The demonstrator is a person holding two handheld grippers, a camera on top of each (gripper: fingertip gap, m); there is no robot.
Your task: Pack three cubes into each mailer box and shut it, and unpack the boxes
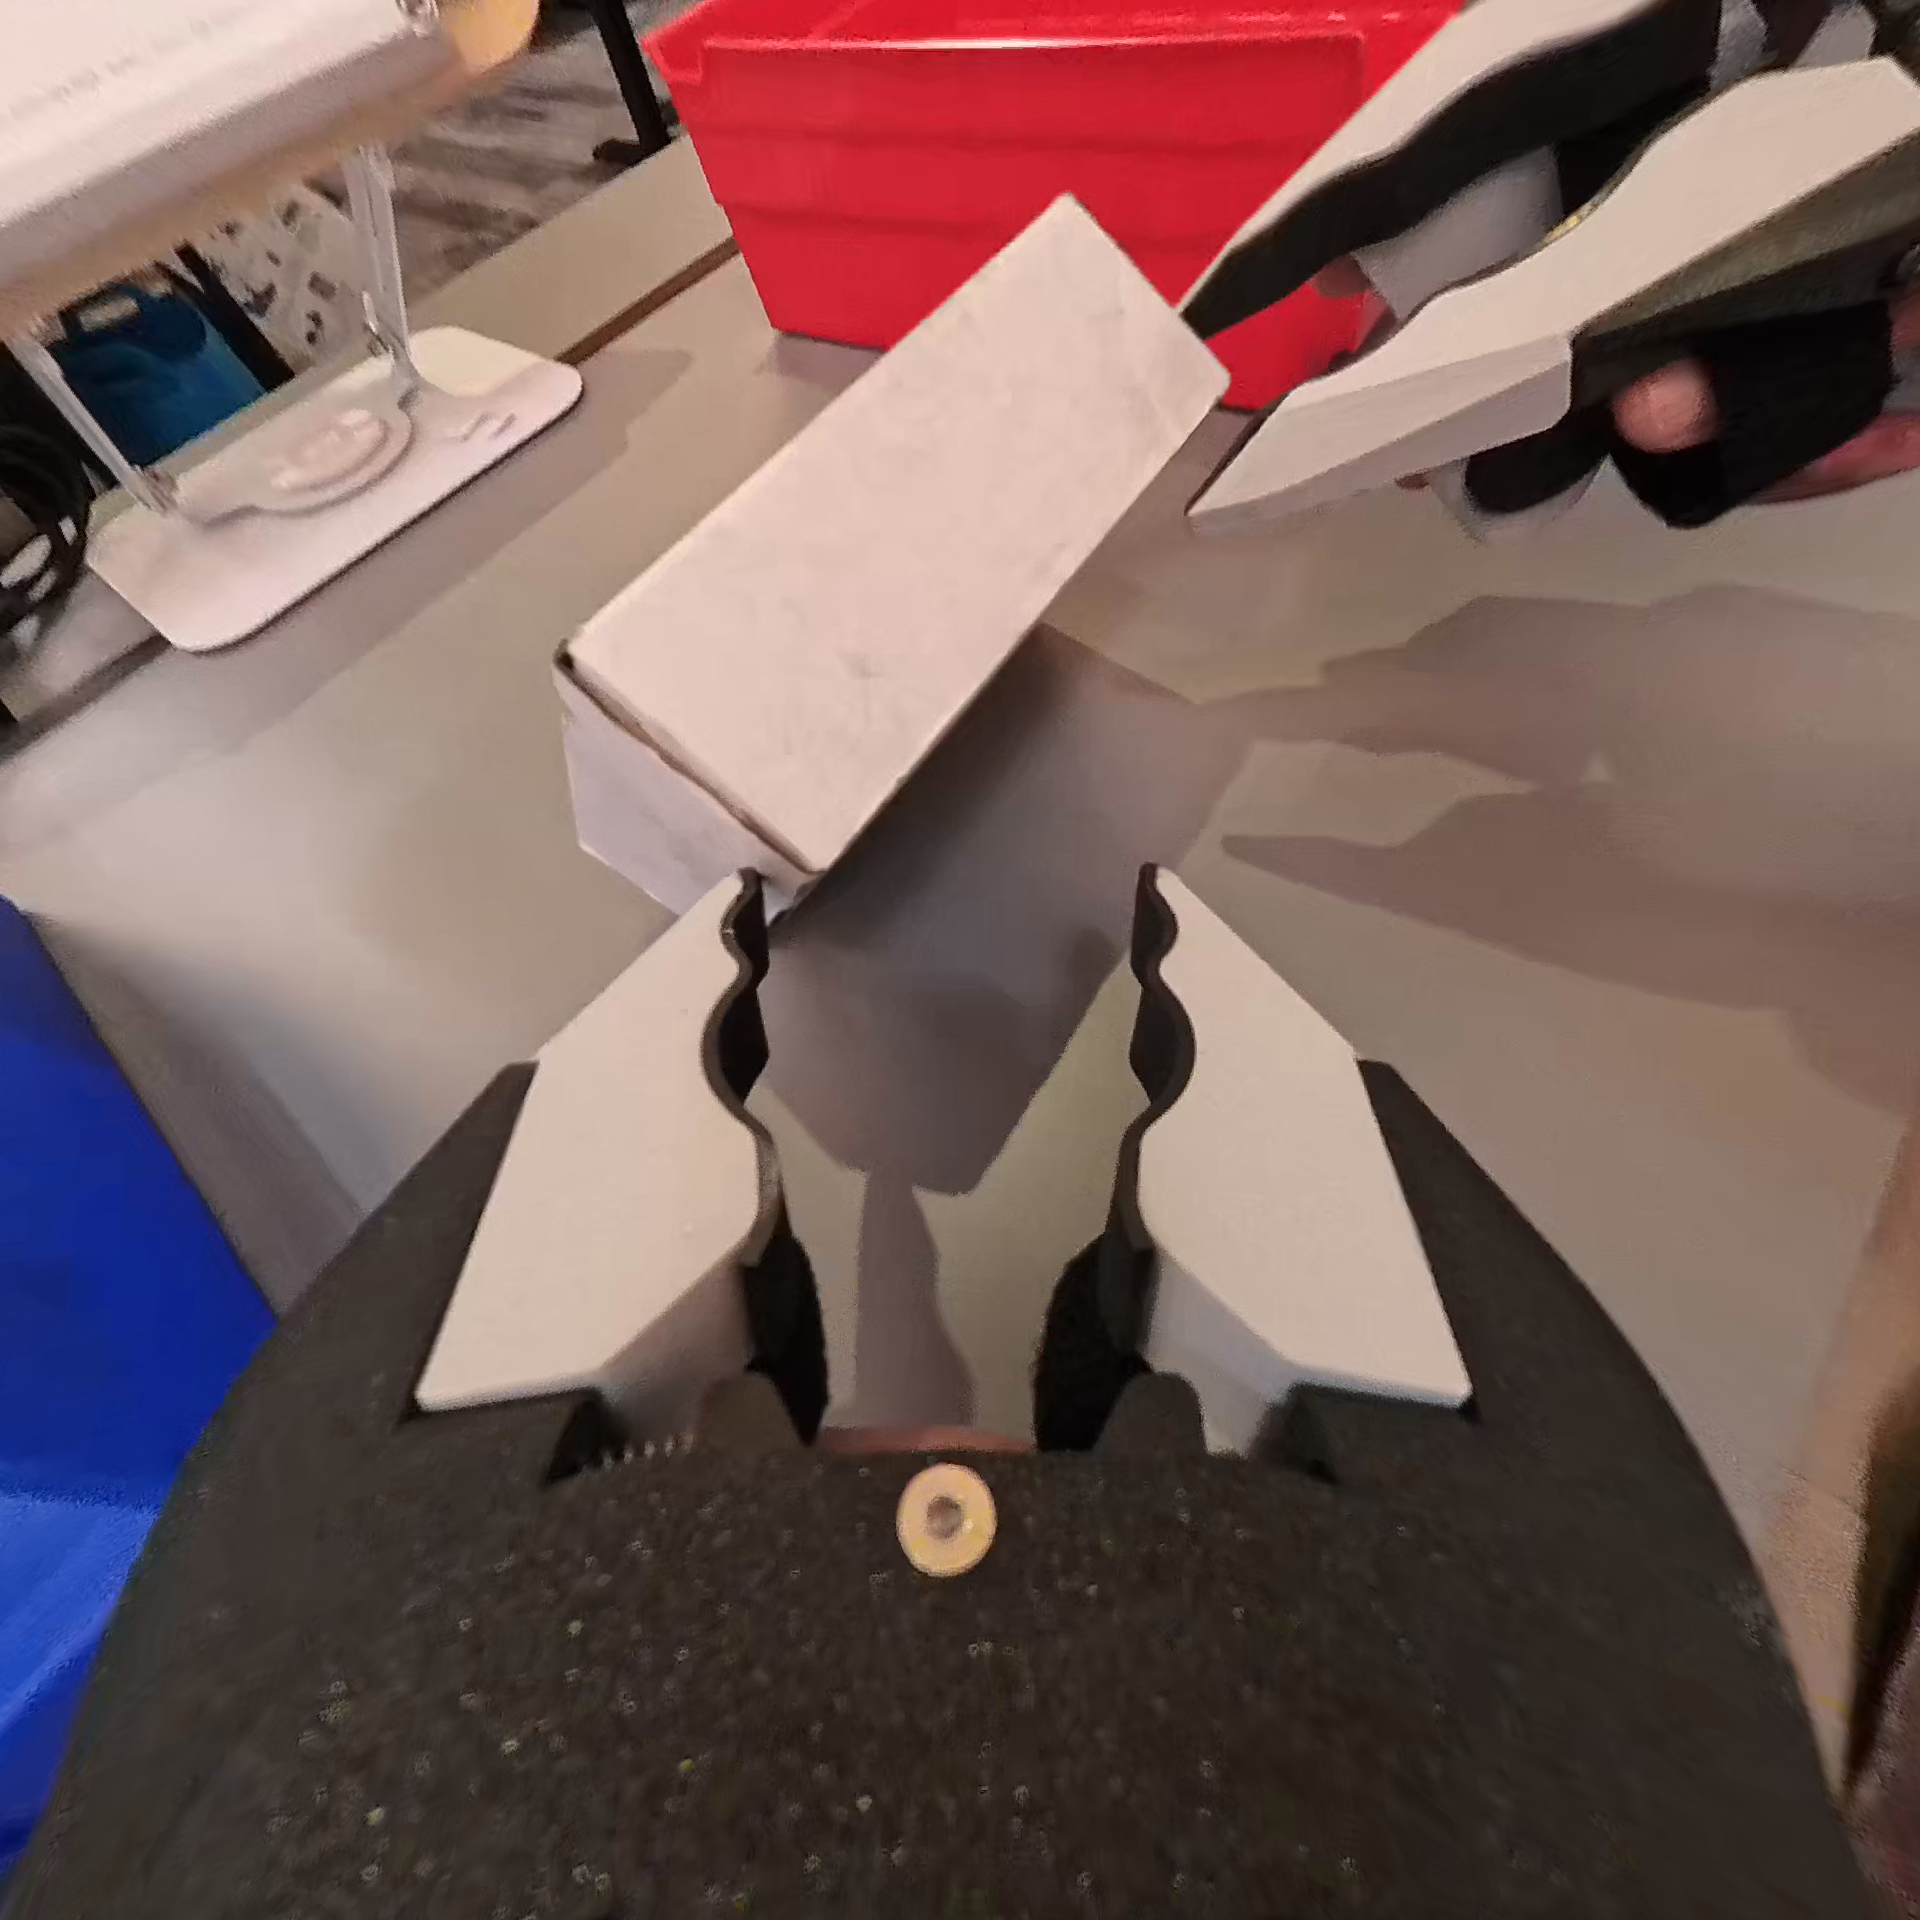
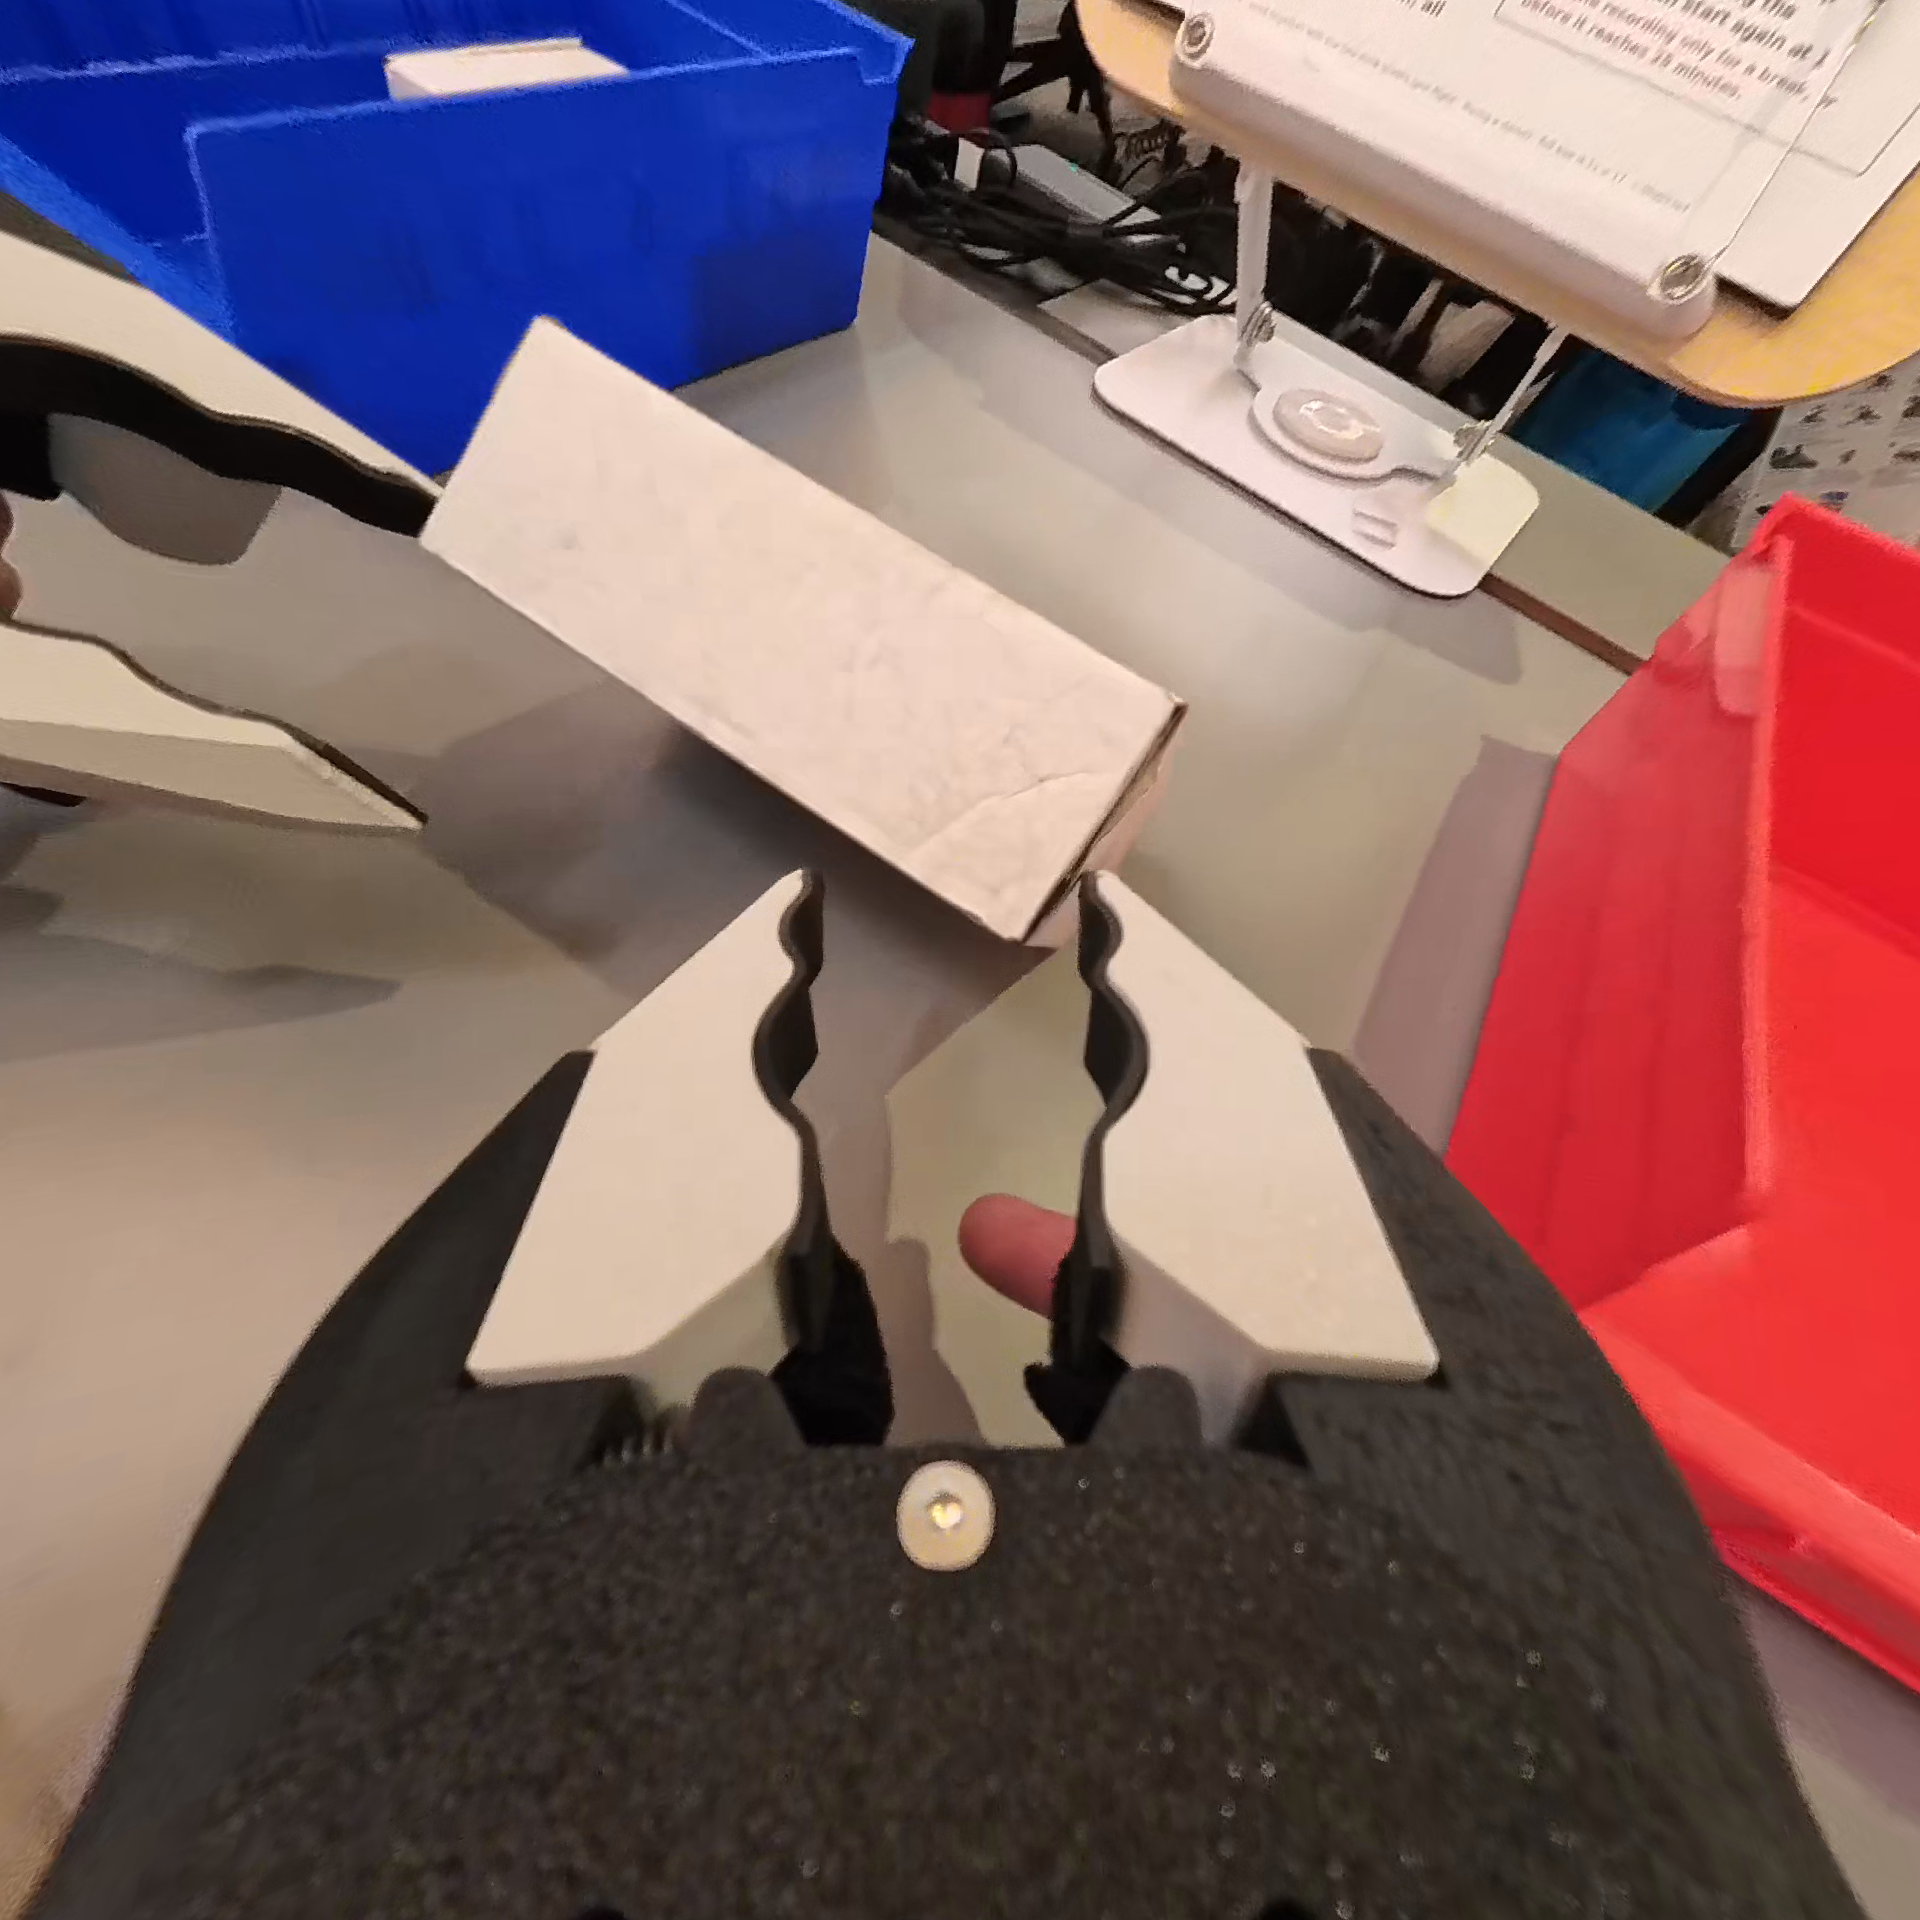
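Left gripper (image 1: 951,894): parted, empty, at box corner.
Right gripper (image 2: 945,904): parted, empty.
Mailer box (image 1: 894,561): closed, tilted; slippage is risked, no grip being applied.

- I count 2 white cardboard mailer boxes: 1 closed on the grey table (image 1: 883,561), 1 inside the blue bin (image 2: 499,73).
- I see 2 plastic bins: 1 blue (image 2: 520,239), 1 red (image 2: 1714,1039).
- 1 white document stand (image 2: 1340,457).
- 2 two-finger grippers: left gripper (image 1: 951,883), right gripper (image 2: 945,894).
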